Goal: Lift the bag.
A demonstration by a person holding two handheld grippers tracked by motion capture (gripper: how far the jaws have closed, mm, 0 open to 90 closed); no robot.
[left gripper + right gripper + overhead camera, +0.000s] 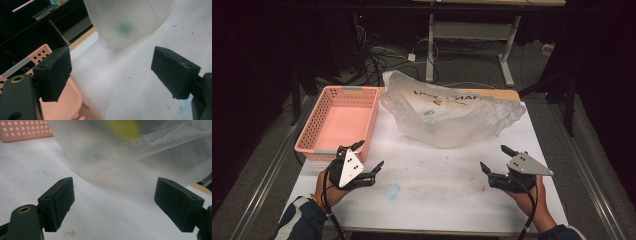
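Both tongs, the left tongs (370, 155) and right tongs (493, 158), are spread wide and empty, so reach slowly to the far plastic bag (452, 112) and pinch its loose edge gently.

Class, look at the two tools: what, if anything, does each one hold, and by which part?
Nothing is held. The left tool and the right tool are both open over the table, short of the plastic bag.
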